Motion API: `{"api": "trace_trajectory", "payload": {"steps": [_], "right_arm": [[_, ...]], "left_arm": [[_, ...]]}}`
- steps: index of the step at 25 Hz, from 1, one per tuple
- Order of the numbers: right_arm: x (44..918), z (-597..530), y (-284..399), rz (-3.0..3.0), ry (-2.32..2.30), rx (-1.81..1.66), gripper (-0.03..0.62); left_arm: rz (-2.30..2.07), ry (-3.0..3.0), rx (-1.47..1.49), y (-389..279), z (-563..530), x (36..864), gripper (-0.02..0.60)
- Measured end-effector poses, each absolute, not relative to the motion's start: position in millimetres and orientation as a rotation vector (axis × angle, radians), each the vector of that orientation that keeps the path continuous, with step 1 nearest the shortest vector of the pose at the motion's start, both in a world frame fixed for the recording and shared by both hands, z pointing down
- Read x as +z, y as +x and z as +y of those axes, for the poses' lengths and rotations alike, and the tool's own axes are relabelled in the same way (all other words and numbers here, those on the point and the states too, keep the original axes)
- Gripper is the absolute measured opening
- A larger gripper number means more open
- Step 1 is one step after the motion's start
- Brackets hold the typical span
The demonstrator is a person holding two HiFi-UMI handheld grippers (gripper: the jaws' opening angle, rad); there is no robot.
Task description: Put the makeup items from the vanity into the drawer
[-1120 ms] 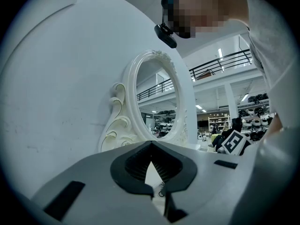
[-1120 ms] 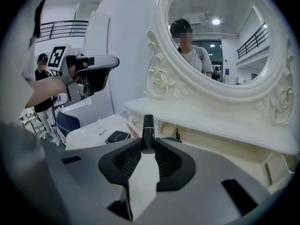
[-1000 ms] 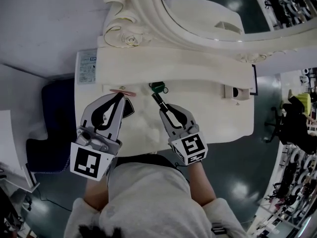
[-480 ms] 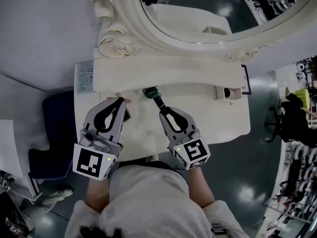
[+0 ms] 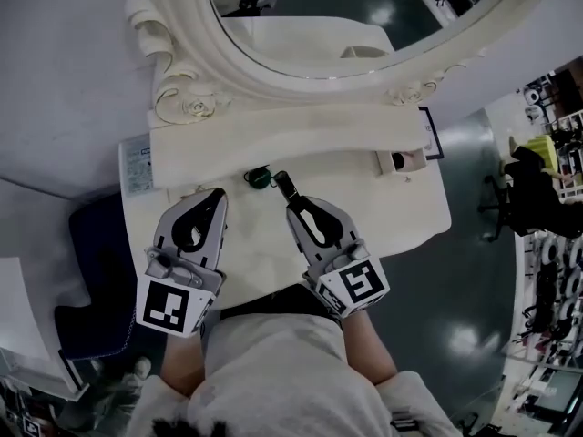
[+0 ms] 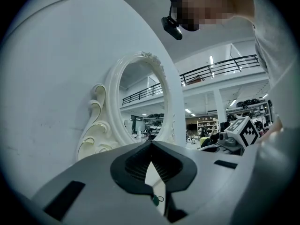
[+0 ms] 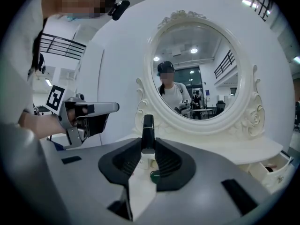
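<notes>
Cream-white and carved, the vanity tabletop (image 5: 364,209) lies under a large oval mirror in a cream frame (image 5: 291,67). At the left edge of the tabletop is a white printed label (image 5: 137,165). Next to it, over the left half, the left gripper (image 5: 217,192) points toward the back shelf. In the left gripper view its jaws meet at the tips and nothing is between them (image 6: 150,143). Just right of these tips, near the back edge, a small dark green round item with a thin loop (image 5: 258,177) rests on the tabletop. Right of it, the right gripper (image 5: 292,205) is closed on a slim black makeup tube (image 5: 284,185). Both pads press on the lower part of the tube (image 7: 148,130), and the rest sticks out beyond the tips. Near the right edge, a small cream drawer (image 5: 401,160) stands out from under the back shelf.
</notes>
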State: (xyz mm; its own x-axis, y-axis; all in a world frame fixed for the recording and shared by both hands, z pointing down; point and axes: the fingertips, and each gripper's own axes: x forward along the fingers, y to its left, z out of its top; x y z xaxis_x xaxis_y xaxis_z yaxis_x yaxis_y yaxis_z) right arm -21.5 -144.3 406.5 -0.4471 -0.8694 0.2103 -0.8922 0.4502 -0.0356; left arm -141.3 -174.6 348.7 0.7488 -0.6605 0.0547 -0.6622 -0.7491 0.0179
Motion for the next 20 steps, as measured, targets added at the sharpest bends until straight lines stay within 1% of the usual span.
{"api": "trace_trajectory", "payload": {"steps": [7,10,15,18,20], "right_arm": [[390,-140,-7,-2.554,1.618,0.179,0.094],[387,-139,0,-2.561,1.619,0.166,0.094],[379,-134,21,-2.592,1.611,0.136,0.094],[374,-132,40,-2.608,1.6,0.126,0.094],[370,-132,52,-2.623,1.598,0.127,0.094]], "left_arm": [[-1.053,2.906,0.066,-127,-172,346,0.015],[-1.095,2.916,-0.042,-120,-176,330,0.015],[-1.139,2.918,-0.113,-99,-175,314,0.015],[-1.157,2.919,-0.102,-82,-169,310,0.015],[-1.153,2.917,-0.035,-71,-164,313,0.015]]}}
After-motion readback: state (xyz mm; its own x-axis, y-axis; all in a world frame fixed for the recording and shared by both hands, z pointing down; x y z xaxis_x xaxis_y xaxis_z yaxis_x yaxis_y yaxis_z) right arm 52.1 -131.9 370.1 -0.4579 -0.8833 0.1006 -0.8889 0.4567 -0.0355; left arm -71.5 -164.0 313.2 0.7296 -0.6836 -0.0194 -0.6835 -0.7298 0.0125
